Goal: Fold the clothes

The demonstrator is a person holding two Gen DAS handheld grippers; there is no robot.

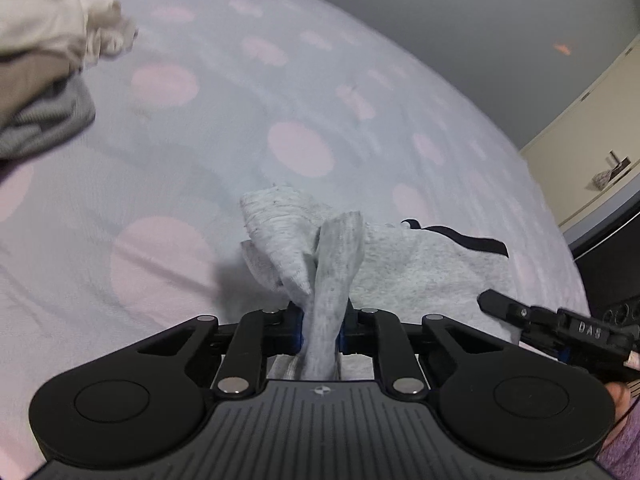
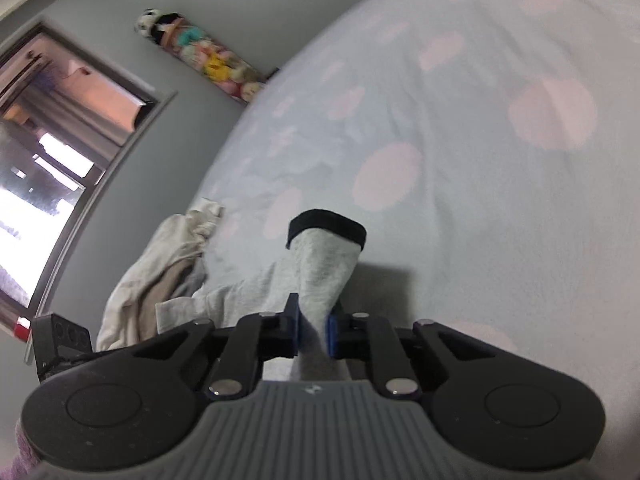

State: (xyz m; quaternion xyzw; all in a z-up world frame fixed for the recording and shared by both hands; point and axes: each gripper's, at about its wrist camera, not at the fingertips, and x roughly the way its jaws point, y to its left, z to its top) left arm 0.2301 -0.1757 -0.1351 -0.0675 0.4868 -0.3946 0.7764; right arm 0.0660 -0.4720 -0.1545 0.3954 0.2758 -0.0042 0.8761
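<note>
Left gripper [image 1: 320, 330]: blue-padded jaws clamped on a bunched fold of the heather-grey knit garment with black trim [image 1: 400, 264]; the cloth rises between the pads and flops over beyond them. Right gripper [image 2: 313, 334]: jaws likewise pressed together on a pinch of the same garment, the gathered cloth standing up ahead of the pads and ending in a black ribbed band [image 2: 326, 228].

The rest of the grey garment lies on the pale blue bedsheet with large pink dots [image 1: 248, 128], spread between the two grippers. In the left wrist view the right gripper's black body enters from the right edge, resting over the garment's near right part.

A heap of cream, tan and grey clothes [image 1: 44, 60] sits on the sheet, far left, well apart from the held garment.

Beyond the bed: grey wall, a dark-framed window [image 2: 52, 160] on the left, and a hanging column of soft toys [image 2: 200, 56] against the wall.
</note>
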